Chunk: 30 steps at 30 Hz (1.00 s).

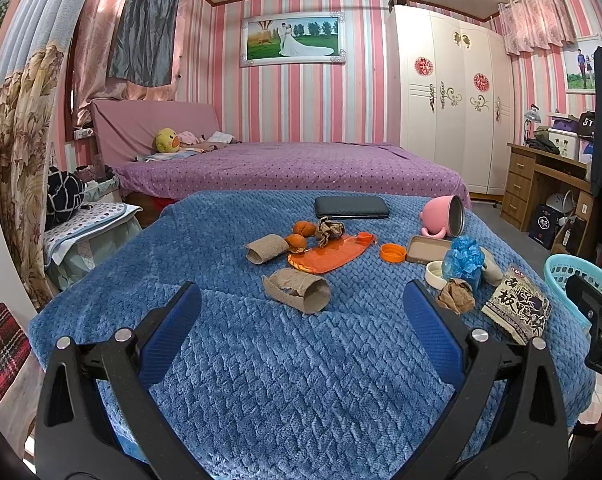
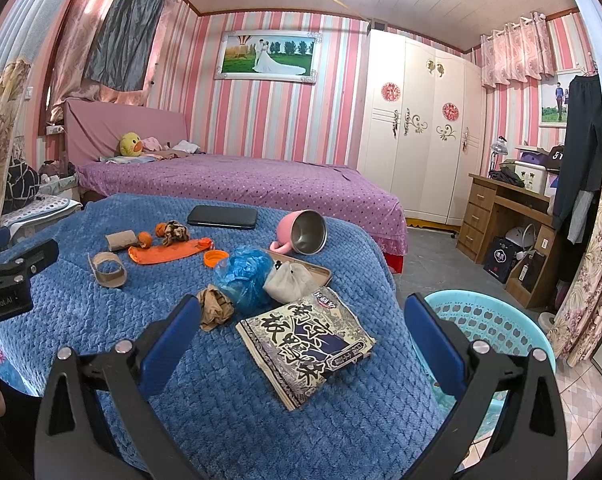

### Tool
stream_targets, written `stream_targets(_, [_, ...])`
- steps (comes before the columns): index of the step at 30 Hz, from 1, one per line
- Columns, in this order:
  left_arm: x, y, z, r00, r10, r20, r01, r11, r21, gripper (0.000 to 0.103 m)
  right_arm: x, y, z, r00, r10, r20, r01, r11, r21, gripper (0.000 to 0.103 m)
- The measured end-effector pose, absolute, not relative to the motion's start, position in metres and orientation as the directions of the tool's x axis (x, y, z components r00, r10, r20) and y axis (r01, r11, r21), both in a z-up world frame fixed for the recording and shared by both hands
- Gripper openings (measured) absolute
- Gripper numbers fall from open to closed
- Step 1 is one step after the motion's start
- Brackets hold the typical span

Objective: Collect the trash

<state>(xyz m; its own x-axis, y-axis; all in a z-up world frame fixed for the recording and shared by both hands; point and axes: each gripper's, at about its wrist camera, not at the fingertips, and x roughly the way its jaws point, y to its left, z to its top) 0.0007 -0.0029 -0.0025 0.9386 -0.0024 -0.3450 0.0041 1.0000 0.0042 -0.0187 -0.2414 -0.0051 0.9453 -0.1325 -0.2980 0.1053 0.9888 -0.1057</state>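
A blue blanket (image 1: 261,360) covers the table, and the trash lies scattered across its far half. Off the blanket's right edge stands a light blue basket (image 2: 497,320), below table height; in the right wrist view its rim shows just behind the right finger of the right gripper (image 2: 303,336).

Both grippers hover over the near part of the blanket with their blue-padded fingers spread wide apart and holding nothing. The left gripper (image 1: 301,320) points at a torn cardboard tube (image 1: 297,290) that lies just beyond the fingertips, about midway between them but not inside the gap. A printed food wrapper (image 2: 305,340) lies flat between the fingers of the right gripper, near their tips, touching neither pad.

Just past the wrapper sit a crumpled blue plastic bag (image 2: 243,276), a grey-white wad (image 2: 291,282) resting in a shallow tan tray (image 2: 321,272), and a brown paper ball (image 2: 215,306) close beside the right gripper's left finger. Further back lie a flat orange pouch (image 1: 325,256), a second cardboard tube (image 1: 265,249), orange peel pieces (image 1: 299,236), another crumpled brown paper (image 1: 329,231) and an orange cap (image 1: 393,252). A pink mug (image 2: 303,234) lies tipped on its side, and a black phone (image 1: 352,207) rests at the far edge.
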Motion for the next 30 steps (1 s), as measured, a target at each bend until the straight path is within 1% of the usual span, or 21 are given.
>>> stream_targets(25, [0.0009,-0.0034,-0.0025,0.938,-0.001,-0.346,0.004,1.0,0.006,0.098,-0.0186,-0.2412,-0.0048,0.945,-0.133,-0.299,0.106,0.989,-0.105,0.099])
stream_targets(30, [0.0033,-0.0035,-0.0058,0.937,-0.002,-0.349,0.005,1.0,0.007,0.098,-0.0144,-0.2433,-0.0116,0.944,-0.134,-0.302,0.107,0.989,-0.103,0.099])
